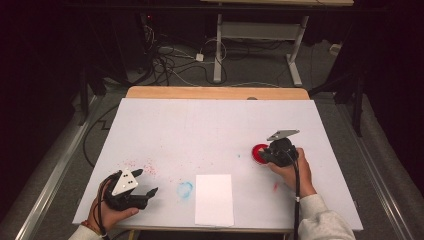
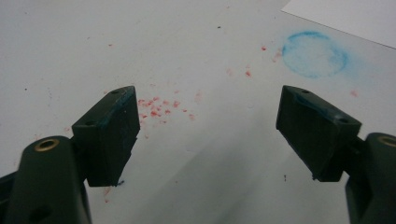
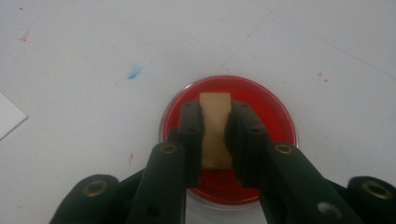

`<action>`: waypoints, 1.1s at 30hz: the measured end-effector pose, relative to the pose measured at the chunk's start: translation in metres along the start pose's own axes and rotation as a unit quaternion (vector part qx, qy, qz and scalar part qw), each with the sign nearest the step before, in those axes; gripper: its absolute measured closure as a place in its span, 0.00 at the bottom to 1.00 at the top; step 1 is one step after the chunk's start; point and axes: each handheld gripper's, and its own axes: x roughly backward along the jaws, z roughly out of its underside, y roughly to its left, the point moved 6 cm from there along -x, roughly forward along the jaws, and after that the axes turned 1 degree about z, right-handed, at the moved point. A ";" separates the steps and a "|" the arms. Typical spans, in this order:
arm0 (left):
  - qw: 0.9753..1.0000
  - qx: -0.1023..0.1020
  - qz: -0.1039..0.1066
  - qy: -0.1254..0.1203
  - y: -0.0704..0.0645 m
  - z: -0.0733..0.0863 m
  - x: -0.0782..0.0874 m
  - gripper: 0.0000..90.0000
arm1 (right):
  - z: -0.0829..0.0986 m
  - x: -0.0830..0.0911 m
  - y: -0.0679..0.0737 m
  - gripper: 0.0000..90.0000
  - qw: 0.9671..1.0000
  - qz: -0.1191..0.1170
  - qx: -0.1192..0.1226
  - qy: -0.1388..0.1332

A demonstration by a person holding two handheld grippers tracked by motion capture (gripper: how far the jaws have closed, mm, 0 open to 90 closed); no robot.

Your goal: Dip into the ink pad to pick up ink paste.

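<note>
Reaching forward over the right half of the worktop (image 1: 165, 125), right hand-held gripper (image 3: 215, 135) clamped on a tan block (image 3: 215, 128), held above a round red dish (image 3: 275, 122) on the white sheet. Block's long axis running along the jaws, pointing away from the hand. Left hand-held gripper (image 2: 208, 126) resting low near the front left edge, jaws spread wide, holding nothing.

A big white sheet covers the worktop (image 1: 200, 125). A small white paper (image 1: 214, 199) lies near the front edge. Just left of it is a round blue smudge (image 1: 184, 189). Farther left are little red specks (image 1: 142, 165). A strip of wood shows at the worktop's far edge. Behind it, on the grey floor, lie tangled cables (image 1: 170, 62), beside the white legs of another table (image 1: 257, 35).
</note>
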 end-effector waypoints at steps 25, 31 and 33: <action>1.000 -0.004 -0.001 0.006 0.000 -0.001 -0.002 0.23 | -0.036 0.085 0.000 0.85 0.991 0.034 0.019 -0.130; 1.000 -0.006 -0.001 0.010 0.000 0.000 -0.003 0.23 | -0.031 0.066 -0.001 0.85 0.994 0.034 0.022 -0.106; 1.000 -0.006 0.001 0.010 -0.001 0.000 -0.003 0.23 | -0.028 0.058 -0.002 0.85 0.995 0.032 0.022 -0.097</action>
